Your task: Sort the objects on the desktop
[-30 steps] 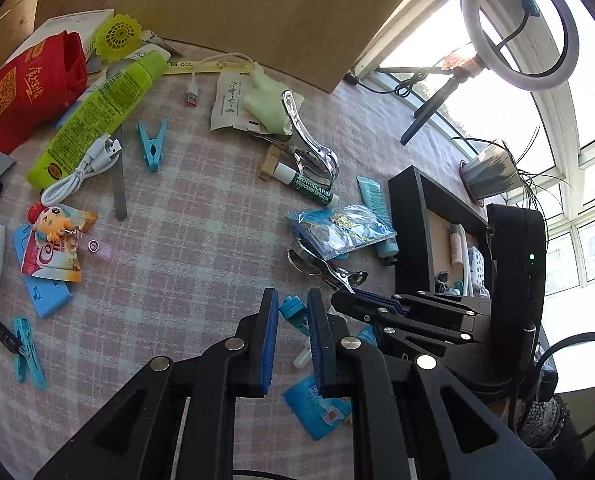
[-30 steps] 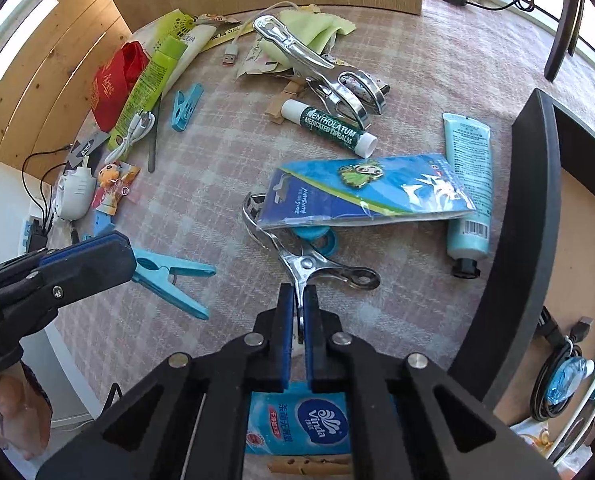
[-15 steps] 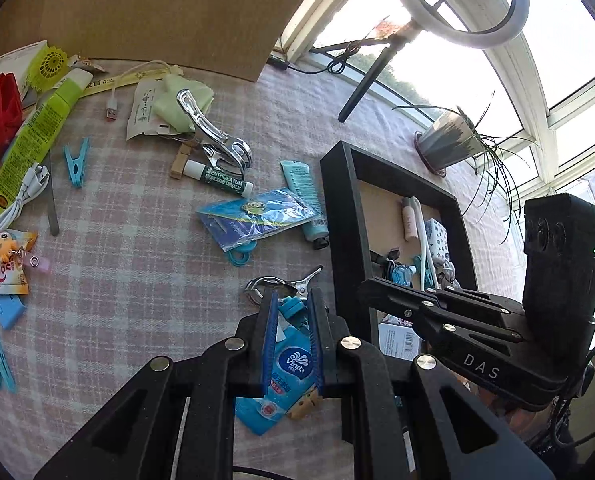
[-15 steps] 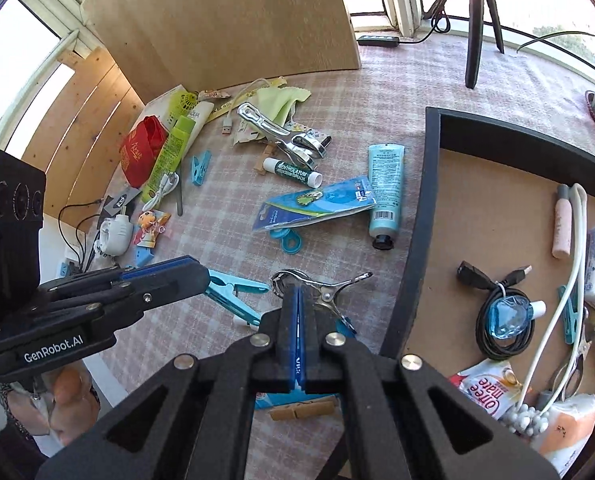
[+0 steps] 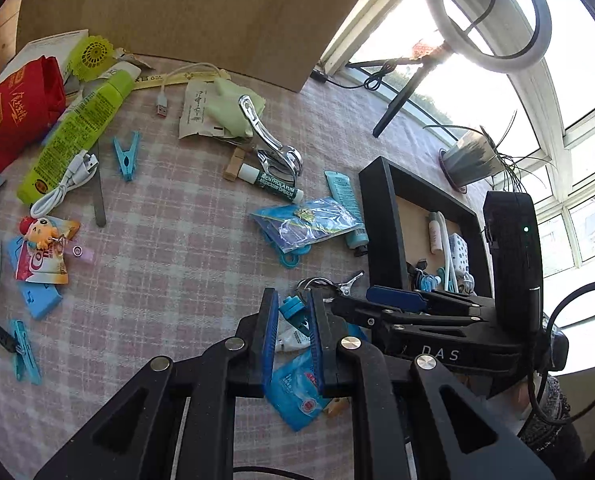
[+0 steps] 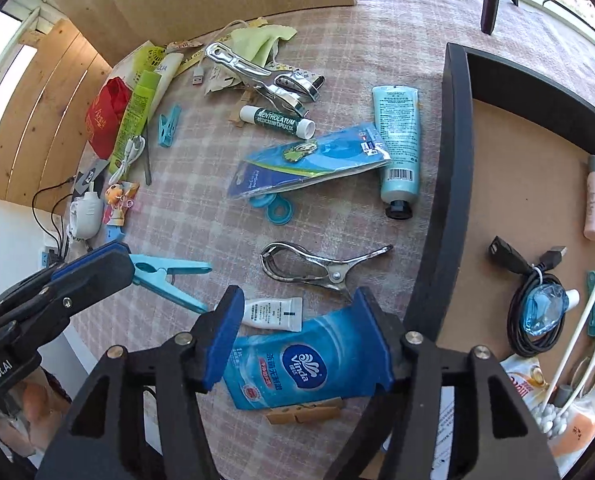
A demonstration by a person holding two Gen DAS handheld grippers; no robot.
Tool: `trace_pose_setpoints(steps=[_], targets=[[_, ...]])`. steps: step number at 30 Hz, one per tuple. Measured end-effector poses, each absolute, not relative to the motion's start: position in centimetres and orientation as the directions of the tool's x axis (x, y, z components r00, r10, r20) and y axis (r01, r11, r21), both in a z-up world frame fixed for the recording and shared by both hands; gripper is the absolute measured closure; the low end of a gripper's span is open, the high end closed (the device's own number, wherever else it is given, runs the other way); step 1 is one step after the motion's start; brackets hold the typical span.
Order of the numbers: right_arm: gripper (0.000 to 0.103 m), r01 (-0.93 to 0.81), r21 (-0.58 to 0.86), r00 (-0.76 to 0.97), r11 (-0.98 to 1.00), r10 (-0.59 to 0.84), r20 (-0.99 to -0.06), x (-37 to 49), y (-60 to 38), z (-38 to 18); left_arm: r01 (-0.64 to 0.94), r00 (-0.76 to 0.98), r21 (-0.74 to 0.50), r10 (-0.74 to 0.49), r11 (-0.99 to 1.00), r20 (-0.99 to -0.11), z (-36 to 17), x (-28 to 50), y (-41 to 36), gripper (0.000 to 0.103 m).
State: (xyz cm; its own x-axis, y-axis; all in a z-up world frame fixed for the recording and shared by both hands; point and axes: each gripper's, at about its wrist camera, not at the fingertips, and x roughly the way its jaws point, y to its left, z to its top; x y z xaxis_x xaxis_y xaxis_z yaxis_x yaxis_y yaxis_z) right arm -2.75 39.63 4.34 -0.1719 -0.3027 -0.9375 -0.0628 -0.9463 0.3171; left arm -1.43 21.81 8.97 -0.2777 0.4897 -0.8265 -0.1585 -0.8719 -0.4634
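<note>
the right hand-held gripper [image 6: 299, 312], clamped a second ago, is opening, its jaws now wide above the blue tissue pack [image 6: 297, 364].

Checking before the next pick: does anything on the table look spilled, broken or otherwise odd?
Nothing looks spilled or broken. The clutter just lies loose on the checked tablecloth: the blue Vinda tissue pack overlaps a wooden clothespin, and the teal tube lies just outside the black tray, cap on.

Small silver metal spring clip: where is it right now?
Right wrist view: the small silver metal spring clip lies on the checked tablecloth, left of the black tray, just beyond the small white tube.
</note>
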Motion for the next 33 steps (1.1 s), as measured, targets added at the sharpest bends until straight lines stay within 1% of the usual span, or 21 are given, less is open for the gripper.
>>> trace_pose_setpoints(steps=[4, 11, 14, 17, 23, 25, 30, 33], targets=[[0.046, -0.065, 0.220, -0.101, -0.973, -0.213, -0.972, -4.2, 38.3, 3.2, -0.101, -0.301, -0.479, 0.485, -0.872, -0.821, 8.4, -1.4, 19.4, 0.089], [0.046, -0.067, 0.191, -0.084, -0.979, -0.185, -0.979, -5.0, 36.5, 2.6, -0.065, -0.315, -0.501, 0.494, -0.863, -0.810, 7.9, -1.3, 17.6, 0.089], [0.044, -0.061, 0.167, -0.074, -0.984, -0.162, -0.984, -5.4, 35.9, 2.3, -0.061, -0.314, -0.510, 0.501, -0.858, -0.806, 7.7, -1.4, 17.3, 0.089], [0.037, -0.055, 0.150, -0.066, -0.987, -0.146, -0.987, -5.8, 35.4, 1.8, -0.063, -0.312, -0.513, 0.505, -0.856, -0.805, 7.6, -1.5, 17.1, 0.089], [0.035, -0.044, 0.097, -0.084, -0.994, -0.093, -0.992, -6.3, 34.6, 1.3, -0.060, -0.301, -0.515, 0.507, -0.855, -0.808, 7.1, -1.6, 17.2, 0.089], [0.039, -0.033, 0.105, -0.092, -0.994, -0.101, -0.991, -6.1, 34.5, 1.5, -0.059, -0.296, -0.515, 0.508, -0.855, -0.809, 7.0, -1.7, 17.2, 0.089], [0.040, -0.051, 0.183, -0.099, -0.982, -0.177, -0.979, -5.2, 35.5, 2.4, -0.080, -0.289, -0.513, 0.513, -0.854, -0.809, 7.3, -1.7, 18.0, 0.089], [0.040, -0.061, 0.230, -0.131, -0.971, -0.220, -0.967, -4.3, 36.6, 4.2, -0.101, -0.279, -0.520, 0.526, -0.848, -0.804, 7.8, -1.6, 18.9, 0.089]])
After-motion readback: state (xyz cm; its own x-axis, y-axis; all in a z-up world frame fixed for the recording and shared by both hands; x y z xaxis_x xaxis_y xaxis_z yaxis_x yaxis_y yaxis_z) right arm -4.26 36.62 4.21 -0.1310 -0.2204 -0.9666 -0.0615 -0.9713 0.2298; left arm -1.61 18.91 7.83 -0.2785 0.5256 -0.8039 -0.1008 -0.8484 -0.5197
